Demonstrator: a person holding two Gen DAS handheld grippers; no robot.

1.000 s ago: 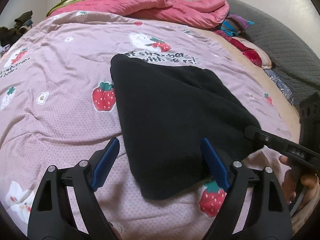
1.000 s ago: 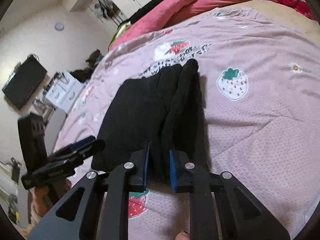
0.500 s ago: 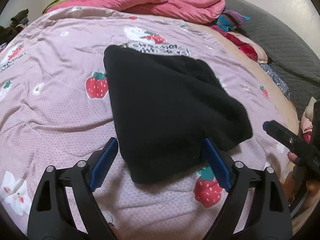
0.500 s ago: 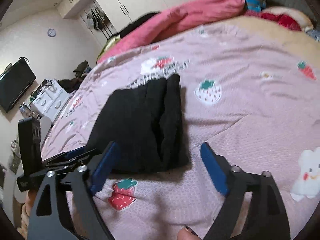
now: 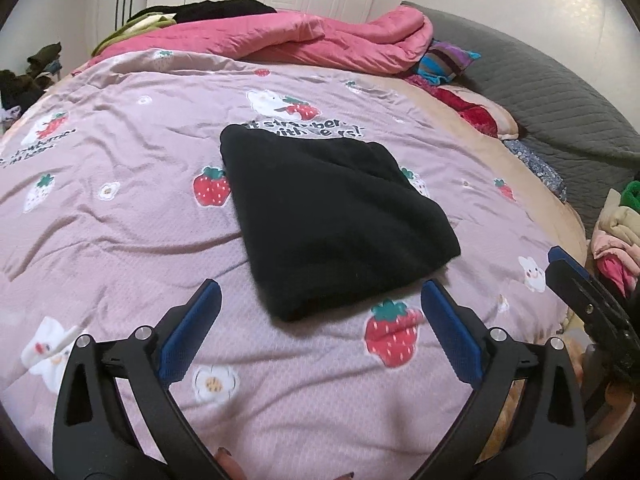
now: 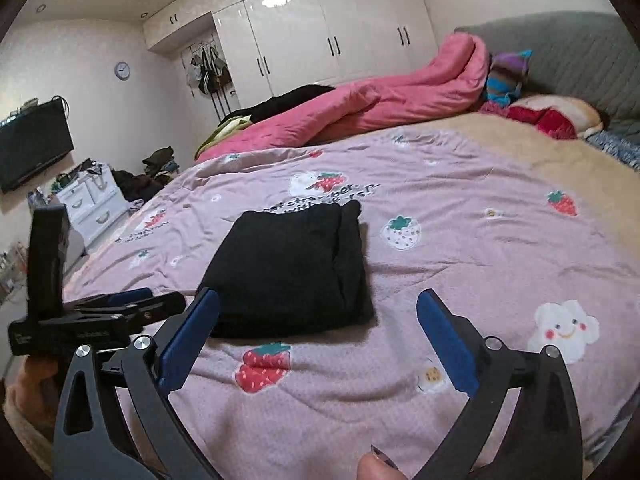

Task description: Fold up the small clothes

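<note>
A black garment (image 5: 332,216) lies folded into a thick rectangle on the mauve strawberry-print bedspread (image 5: 120,208). In the right wrist view the same black garment (image 6: 296,276) shows its stacked folds along its right side. My left gripper (image 5: 320,312) hovers short of the garment's near edge, its jaws opening wide with nothing between them. My right gripper (image 6: 318,320) is also back from the garment, its jaws opening wide and empty. The left gripper (image 6: 132,304) appears at the left of the right wrist view, and a finger of the right gripper (image 5: 576,276) at the right of the left wrist view.
A rolled pink duvet (image 5: 300,40) and dark clothes lie at the far side of the bed. A grey headboard (image 5: 560,92) and red pillows (image 5: 476,112) are to the right. Piled clothes (image 5: 616,228) sit off the bed's right edge. White wardrobes (image 6: 328,32), a dresser (image 6: 92,200) and a wall television (image 6: 32,144) stand beyond.
My right gripper let go of the black garment's edge, opened wide and drew back and up. My left gripper also pulled back from the garment, which now lies flat and untouched.
</note>
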